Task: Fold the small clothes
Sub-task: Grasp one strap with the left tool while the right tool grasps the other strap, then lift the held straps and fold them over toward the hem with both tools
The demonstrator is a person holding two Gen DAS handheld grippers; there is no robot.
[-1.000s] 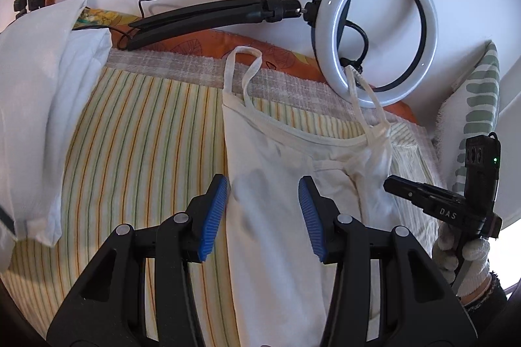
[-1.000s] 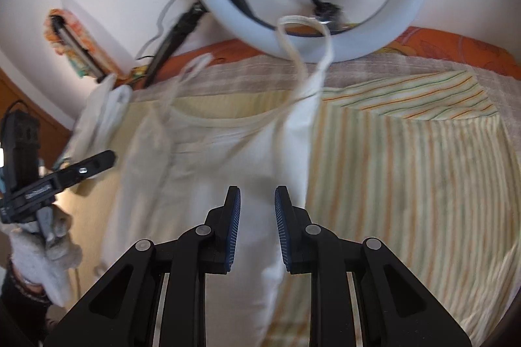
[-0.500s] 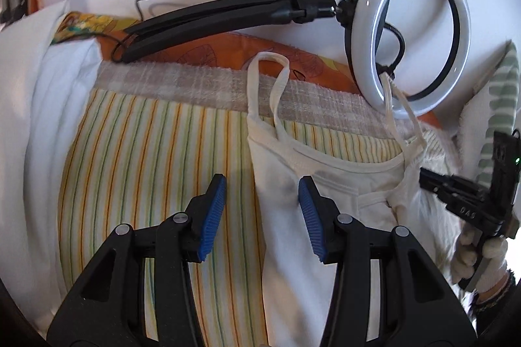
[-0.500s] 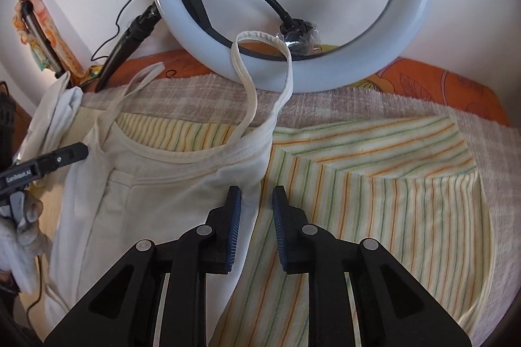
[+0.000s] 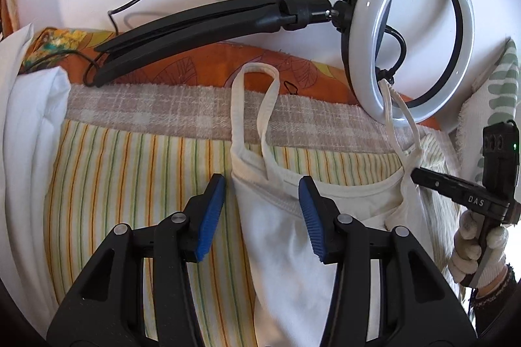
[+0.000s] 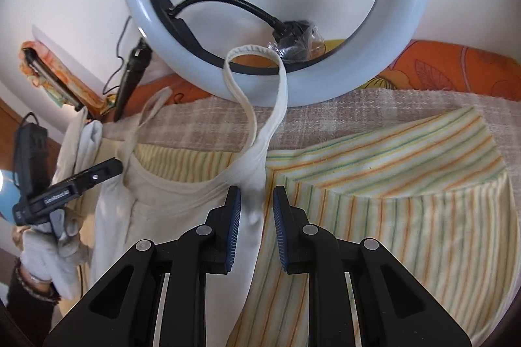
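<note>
Spreading wide at the lower centre of the left wrist view, the left gripper [image 5: 262,210] has its blue-padded jaws parted, straddling the top left corner of a cream camisole [image 5: 289,249] without pinching it. One shoulder strap [image 5: 257,106] loops up from that corner toward the upper middle of the frame, lying over a beige checked towel [image 5: 146,109]. At the far right edge a white-gloved hand [image 5: 477,252] holds the right gripper [image 5: 420,176], whose tip sits at the camisole's other corner.

In the right wrist view the right gripper [image 6: 257,210] fills the lower centre; its jaws stand a little apart with a fold of the camisole [image 6: 169,216] between them, the cloth not visibly squeezed by the pads. A strap [image 6: 257,93] rises from there and curls over the lower rim of a white ring light [image 6: 136,2] that dominates the top of the frame. To the left, a gloved hand [image 6: 49,252] carries the left gripper [image 6: 107,168] at the garment's far corner.

The camisole lies flat on a yellow striped sheet [image 5: 130,184], which covers most of the lower half of both views. Beyond the towel runs an orange leaf-print cloth [image 5: 195,67], and the ring light's black stand [image 5: 202,24] lies across it against the white wall.
</note>
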